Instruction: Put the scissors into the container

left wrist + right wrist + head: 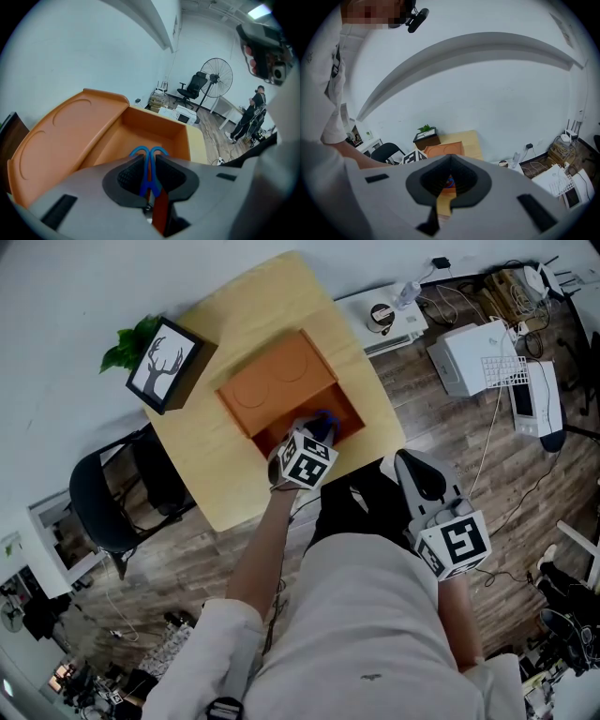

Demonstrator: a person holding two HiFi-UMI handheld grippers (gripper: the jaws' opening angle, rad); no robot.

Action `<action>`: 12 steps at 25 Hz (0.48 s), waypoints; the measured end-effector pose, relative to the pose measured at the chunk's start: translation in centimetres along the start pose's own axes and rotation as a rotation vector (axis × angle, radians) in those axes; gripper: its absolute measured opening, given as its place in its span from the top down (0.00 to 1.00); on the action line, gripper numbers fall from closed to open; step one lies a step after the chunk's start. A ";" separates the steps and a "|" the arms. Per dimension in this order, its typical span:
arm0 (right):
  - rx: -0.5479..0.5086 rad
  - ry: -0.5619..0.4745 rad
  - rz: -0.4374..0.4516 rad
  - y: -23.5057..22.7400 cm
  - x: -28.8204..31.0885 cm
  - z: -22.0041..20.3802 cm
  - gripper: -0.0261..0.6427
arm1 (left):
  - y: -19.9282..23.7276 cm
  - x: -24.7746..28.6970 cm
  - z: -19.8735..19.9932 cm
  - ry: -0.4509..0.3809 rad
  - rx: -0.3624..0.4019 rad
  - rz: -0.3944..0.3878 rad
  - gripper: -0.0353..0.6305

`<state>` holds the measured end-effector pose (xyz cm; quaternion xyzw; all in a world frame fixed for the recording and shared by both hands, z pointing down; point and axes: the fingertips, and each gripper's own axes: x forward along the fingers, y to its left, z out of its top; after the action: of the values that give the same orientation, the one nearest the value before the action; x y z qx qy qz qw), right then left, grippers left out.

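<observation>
Your left gripper [317, 432] pinches the blue-handled scissors [149, 164], loops first, over the open compartment of the orange plastic lidded container [154, 124]. The container sits near the light wooden table's [234, 324] front edge, and the scissors look ready to drop. Your right gripper [450, 161], jaws pressed together and empty, waits off the table.

Up on the head, looking steeply down onto the table [253, 306] and orange container [277, 381] from well above. On the left gripper [319, 425], right over that container, pointed along the jaws into its open compartment, super close. On the right gripper [417, 474], well off the table, facing the white wall [487, 93], catching the same table and container small and far. Same container in all three.
</observation>
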<state>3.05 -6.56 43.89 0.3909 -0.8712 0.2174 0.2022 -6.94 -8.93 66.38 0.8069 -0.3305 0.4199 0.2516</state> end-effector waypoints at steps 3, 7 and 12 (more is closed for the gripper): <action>-0.001 -0.004 -0.003 0.1 0.1 0.0 0.96 | 0.3 0.2 -0.2 0.003 -0.004 0.001 0.83; 0.000 -0.005 -0.004 0.2 0.1 0.0 0.96 | 0.4 0.0 -0.4 0.003 -0.007 0.007 0.83; 0.000 -0.007 -0.005 0.3 0.0 0.1 0.96 | 0.3 -0.1 -0.4 0.008 0.031 0.024 0.83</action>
<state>2.81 -6.44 43.77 0.3940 -0.8708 0.2156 0.1997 -7.40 -8.79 66.55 0.8050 -0.3326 0.4314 0.2352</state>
